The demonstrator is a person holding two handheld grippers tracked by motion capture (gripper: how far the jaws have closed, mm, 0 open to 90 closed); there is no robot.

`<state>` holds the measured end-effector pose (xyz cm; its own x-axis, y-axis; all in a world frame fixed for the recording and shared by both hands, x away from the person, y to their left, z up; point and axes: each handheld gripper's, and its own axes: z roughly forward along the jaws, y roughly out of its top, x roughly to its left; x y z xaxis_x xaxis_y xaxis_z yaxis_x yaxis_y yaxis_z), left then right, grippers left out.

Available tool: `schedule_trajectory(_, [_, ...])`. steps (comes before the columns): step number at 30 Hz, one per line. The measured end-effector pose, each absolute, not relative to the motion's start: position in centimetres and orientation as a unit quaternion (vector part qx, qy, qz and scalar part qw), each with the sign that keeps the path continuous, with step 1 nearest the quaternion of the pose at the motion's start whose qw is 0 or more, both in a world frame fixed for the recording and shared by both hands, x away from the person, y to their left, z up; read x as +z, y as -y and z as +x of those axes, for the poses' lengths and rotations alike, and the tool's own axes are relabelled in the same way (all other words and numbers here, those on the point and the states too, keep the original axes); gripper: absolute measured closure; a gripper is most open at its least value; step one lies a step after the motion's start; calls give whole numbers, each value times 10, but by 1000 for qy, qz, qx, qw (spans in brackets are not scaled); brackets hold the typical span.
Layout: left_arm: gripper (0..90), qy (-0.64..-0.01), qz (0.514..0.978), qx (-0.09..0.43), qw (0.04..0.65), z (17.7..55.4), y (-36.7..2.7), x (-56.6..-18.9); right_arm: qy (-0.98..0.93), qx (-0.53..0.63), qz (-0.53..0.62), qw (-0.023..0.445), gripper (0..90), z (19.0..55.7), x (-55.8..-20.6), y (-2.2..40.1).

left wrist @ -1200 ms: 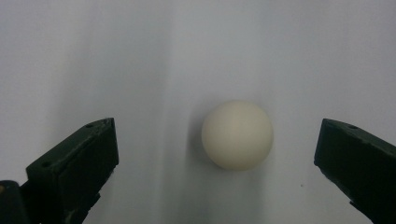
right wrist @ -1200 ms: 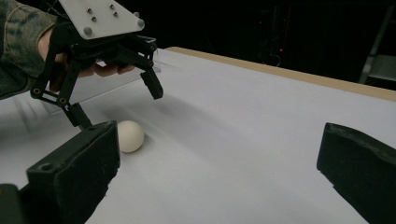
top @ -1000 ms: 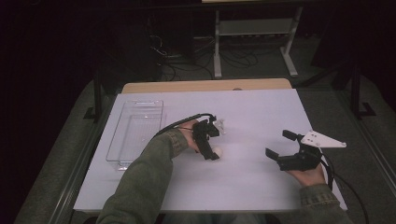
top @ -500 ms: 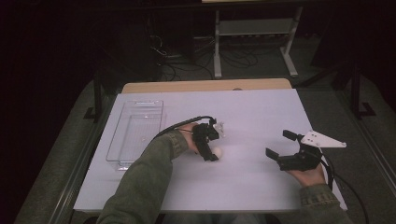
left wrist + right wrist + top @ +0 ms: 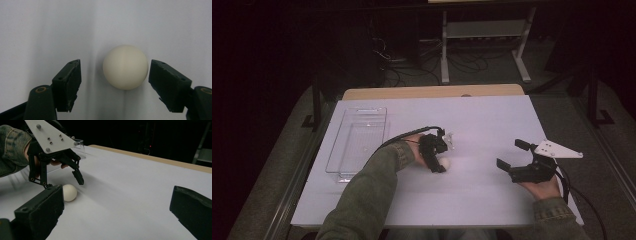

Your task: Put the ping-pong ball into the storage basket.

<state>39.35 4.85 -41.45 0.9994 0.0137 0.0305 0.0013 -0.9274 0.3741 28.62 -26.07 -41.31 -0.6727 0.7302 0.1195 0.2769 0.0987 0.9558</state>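
Note:
A cream-white ball [image 5: 125, 67] rests on the white table sheet [image 5: 492, 120] near the middle. My left gripper [image 5: 115, 80] points down over it, one black jaw on each side. The jaws have just been closing and the ball lies between them, with a gap on either side, wider at the left jaw. In the high view the left gripper [image 5: 439, 160] covers most of the ball [image 5: 445, 163]. My right gripper [image 5: 511, 154] sits open to the right, nothing between its jaws. The right gripper view looks across at the left gripper [image 5: 63, 183] and the ball [image 5: 69, 192].
A clear plastic tray [image 5: 337, 150] lies along the table's left side, its corner [image 5: 80, 146] showing behind the left hand. The sheet's far edge meets a wooden strip [image 5: 432, 92]. Beyond the table stand a metal rack and cables on a dark floor.
The left gripper's jaws have drawn closer around the ball. Both hands have stayed where they were.

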Motion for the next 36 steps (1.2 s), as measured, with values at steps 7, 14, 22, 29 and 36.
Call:
schedule_trajectory(7, [365,5,981,12,192,393,-48,-413,-714,571,352,199,0,286,-413,261])
schedule_trajectory(14, [450,9,982,2,190,394,-49,-414,-714,571,352,199,0,286,-413,261])
schedule_trajectory(22, [507,15,981,-4,191,394,-49,-414,-714,572,352,199,0,286,-413,261])
schedule_trajectory(29, [510,20,982,-11,188,395,-49,-414,-715,572,350,198,0,286,-413,260])
schedule_trajectory(36, [510,27,982,-7,187,394,-46,-410,-715,572,350,199,0,286,-413,260])
